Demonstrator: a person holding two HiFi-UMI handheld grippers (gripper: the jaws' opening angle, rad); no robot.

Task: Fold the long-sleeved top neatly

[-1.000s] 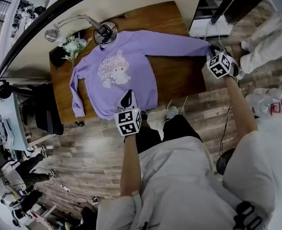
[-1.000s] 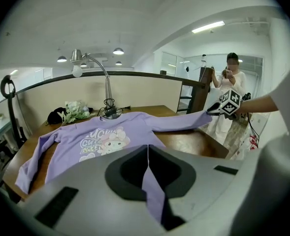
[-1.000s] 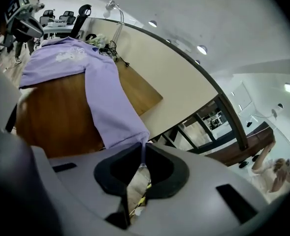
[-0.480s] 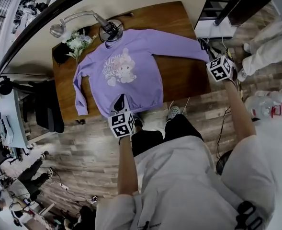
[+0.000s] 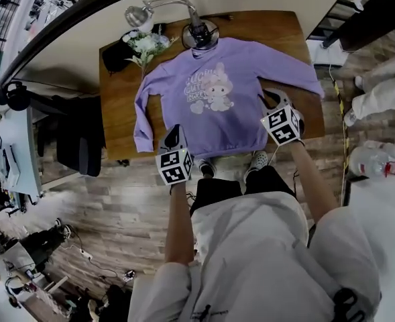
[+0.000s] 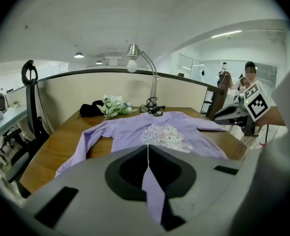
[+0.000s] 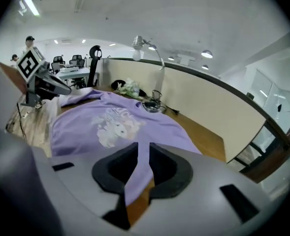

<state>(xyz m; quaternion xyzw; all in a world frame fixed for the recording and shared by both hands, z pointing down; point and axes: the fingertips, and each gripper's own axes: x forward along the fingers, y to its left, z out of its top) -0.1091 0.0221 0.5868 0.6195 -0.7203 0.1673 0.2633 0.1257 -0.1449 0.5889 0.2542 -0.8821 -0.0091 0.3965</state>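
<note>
Fabric of top pinched in left hand-held gripper; right hand-held gripper, jaws just opening, straddles hem; contact unclear.

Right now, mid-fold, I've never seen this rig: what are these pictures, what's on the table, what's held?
No robot: a person holds a two-jaw gripper in each hand. The head view looks down from the person's head; each gripper view looks along its own jaws. A purple long-sleeved top lies flat on the wooden table, near a desk lamp and flowers. The left gripper is shut on the top's hem. The right gripper has just been opening its jaws; the hem's other corner shows between them, apparently unclamped.
</note>
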